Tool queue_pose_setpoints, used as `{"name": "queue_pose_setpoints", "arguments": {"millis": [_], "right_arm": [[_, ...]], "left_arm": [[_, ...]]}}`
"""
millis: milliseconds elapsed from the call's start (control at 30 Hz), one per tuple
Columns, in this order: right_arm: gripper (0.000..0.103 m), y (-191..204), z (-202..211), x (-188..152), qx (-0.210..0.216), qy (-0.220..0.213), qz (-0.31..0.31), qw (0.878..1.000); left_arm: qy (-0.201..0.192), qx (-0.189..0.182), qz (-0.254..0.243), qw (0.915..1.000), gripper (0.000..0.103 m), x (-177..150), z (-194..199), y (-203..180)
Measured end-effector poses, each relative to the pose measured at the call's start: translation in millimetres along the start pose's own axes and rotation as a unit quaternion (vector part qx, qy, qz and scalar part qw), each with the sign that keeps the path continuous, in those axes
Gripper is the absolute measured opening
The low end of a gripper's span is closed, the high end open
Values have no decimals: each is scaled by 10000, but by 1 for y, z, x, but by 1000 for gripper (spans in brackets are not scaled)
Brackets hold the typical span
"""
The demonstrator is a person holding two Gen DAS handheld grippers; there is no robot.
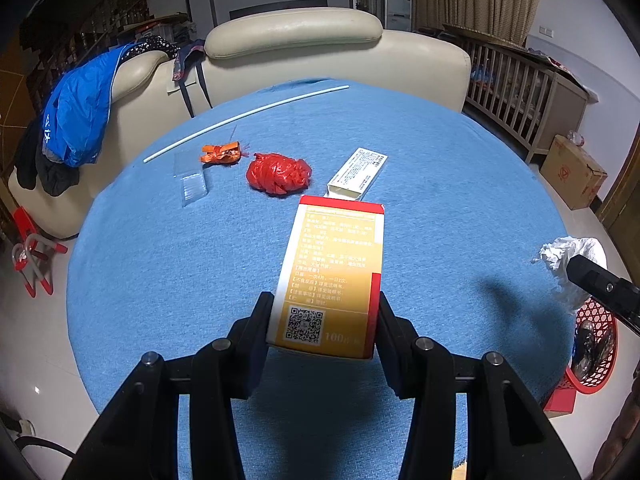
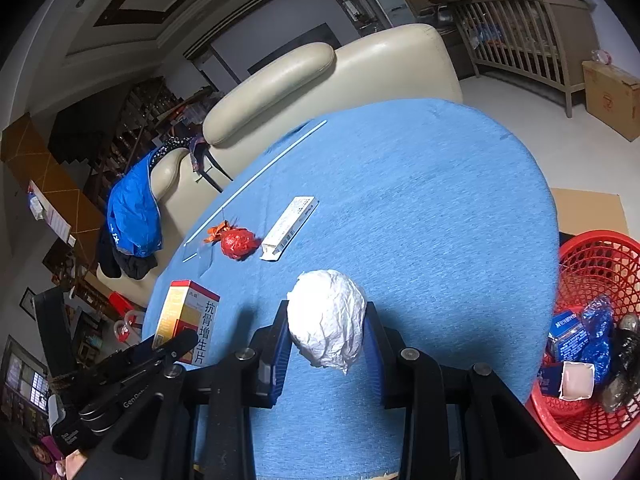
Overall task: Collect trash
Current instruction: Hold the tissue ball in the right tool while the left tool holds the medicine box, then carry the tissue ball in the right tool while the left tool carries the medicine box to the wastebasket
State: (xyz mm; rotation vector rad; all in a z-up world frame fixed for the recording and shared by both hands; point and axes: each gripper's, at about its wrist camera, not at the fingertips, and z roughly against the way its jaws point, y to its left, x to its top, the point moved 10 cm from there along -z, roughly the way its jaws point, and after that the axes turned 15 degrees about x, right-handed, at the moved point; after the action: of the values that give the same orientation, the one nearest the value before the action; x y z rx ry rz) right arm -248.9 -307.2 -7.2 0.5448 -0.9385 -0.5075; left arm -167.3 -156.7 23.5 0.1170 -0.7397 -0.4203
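My left gripper (image 1: pixel 325 312) is shut on a yellow and red medicine box (image 1: pixel 332 272), held above the blue round table (image 1: pixel 160 280); the box also shows in the right wrist view (image 2: pixel 188 320). My right gripper (image 2: pixel 326 332) is shut on a crumpled white paper ball (image 2: pixel 328 320), which shows at the right edge of the left wrist view (image 1: pixel 568 268). A red basket (image 2: pixel 592 344) with several pieces of trash stands on the floor right of the table. On the table lie a red plastic wad (image 1: pixel 279 173), an orange wrapper (image 1: pixel 221 153), a white box (image 1: pixel 357 175), a clear plastic sleeve (image 1: pixel 191 180) and a white straw (image 1: pixel 244 118).
A cream sofa (image 1: pixel 312 56) stands behind the table with a blue jacket (image 1: pixel 80 116) on its arm. A wooden crib (image 1: pixel 520 92) and a cardboard box (image 1: pixel 576 172) stand at the right. A red stool (image 1: pixel 32 256) stands on the floor at the left.
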Motion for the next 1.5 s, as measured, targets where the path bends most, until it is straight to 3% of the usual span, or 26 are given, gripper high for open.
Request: {"name": "queue_pose_setpoints", "arguments": {"millis": [967,1500], "right_arm": [[35,-18,26,8,-132,-258,-179,9994],[35,-65,74,8,-452,-656,-582,9951]], "left_arm": [[-80,-85,-170,9998,50,3,4,-16],[-132,-160,-421,9989,50,2,11,-40]]}}
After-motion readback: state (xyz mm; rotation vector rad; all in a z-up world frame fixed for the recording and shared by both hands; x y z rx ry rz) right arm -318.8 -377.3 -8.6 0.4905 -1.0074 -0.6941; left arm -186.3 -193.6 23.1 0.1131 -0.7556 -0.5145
